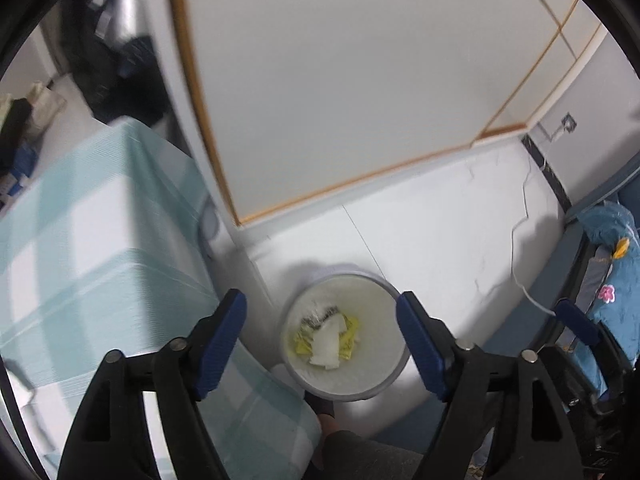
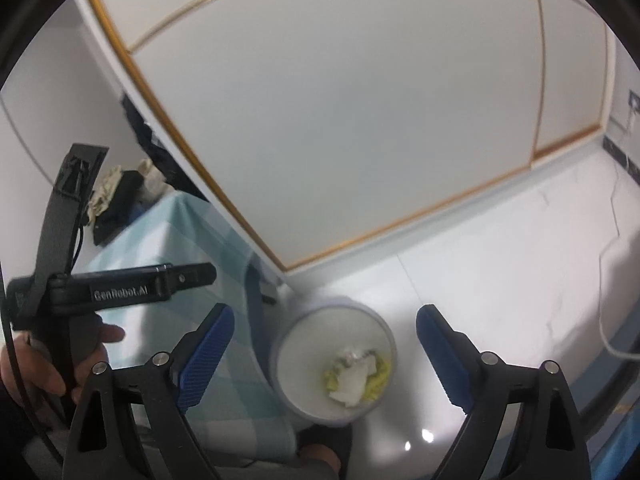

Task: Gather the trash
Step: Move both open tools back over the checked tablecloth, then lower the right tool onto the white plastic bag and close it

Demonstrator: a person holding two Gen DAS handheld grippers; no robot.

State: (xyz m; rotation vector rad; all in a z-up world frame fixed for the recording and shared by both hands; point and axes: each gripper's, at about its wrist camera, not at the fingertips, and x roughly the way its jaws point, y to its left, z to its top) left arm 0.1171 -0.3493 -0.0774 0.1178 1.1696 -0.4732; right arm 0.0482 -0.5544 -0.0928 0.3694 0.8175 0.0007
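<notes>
Below, one bin (image 1: 344,340) holds yellow and white scraps (image 1: 326,340); left gripper (image 1: 322,344) and right gripper (image 2: 325,354) gape empty.

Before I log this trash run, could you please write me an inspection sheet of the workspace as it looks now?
Surface: white floor, glossy, with light reflections in the right wrist view.
Job's things: round bin standing on the floor, holding yellow and white scraps.
Clutter: dark and pale items at the far end of the checked cloth; too blurred to identify.
Grippers: left tool open, empty; right tool open, empty; both above the bin.
Cables: white cable trailing over the floor from a wall socket.
Surroundings: white wall panels with gold trim; blue cushion at right.
</notes>
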